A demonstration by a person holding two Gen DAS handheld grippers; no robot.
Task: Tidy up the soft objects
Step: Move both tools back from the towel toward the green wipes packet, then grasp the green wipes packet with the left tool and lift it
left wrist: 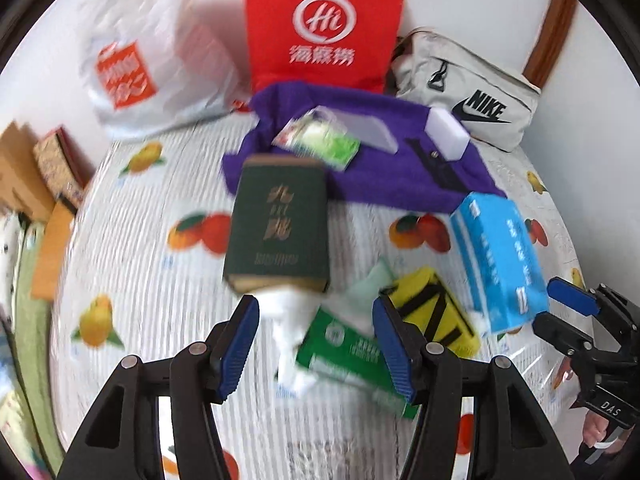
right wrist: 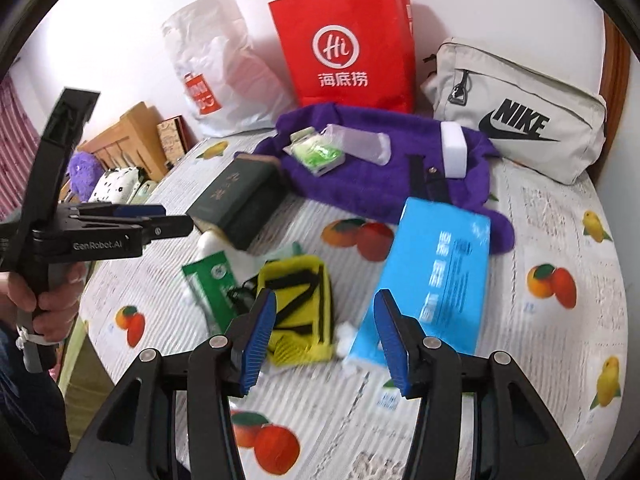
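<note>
Here, the left gripper [left wrist: 316,344] is seen with its blue-padded jaws spread wide and nothing held between them; it is poised over a green packet [left wrist: 344,354] and a white tissue-like wad [left wrist: 290,332] lying on the fruit-print tablecloth [left wrist: 160,280]. Just beyond its fingertips a dark green box [left wrist: 280,224] with gold characters is found, and to the right of the packet a yellow pouch [left wrist: 434,312] with black straps is laid flat. The left view is blurred, so finer detail cannot be told.

The right gripper [right wrist: 325,340] is likewise held wide open and empty. Between its fingers the near end of the yellow pouch [right wrist: 298,308] and a small white cotton tuft [right wrist: 346,332] are framed, while a blue tissue pack [right wrist: 436,276] is set just beside its right finger, touching the tuft. The green packet [right wrist: 212,284] is placed to the left of the pouch, next to the dark green box [right wrist: 240,204].

Farther back, a purple cloth [right wrist: 360,184] is spread across the table, and on it a clear plastic case [right wrist: 360,144], a small green sachet [right wrist: 316,152] and a white foam block [right wrist: 454,148] are rested. Behind these, a red paper bag [right wrist: 348,48], a white plastic bag [right wrist: 216,72] and a grey Nike bag [right wrist: 516,116] are stood against the wall.
</note>
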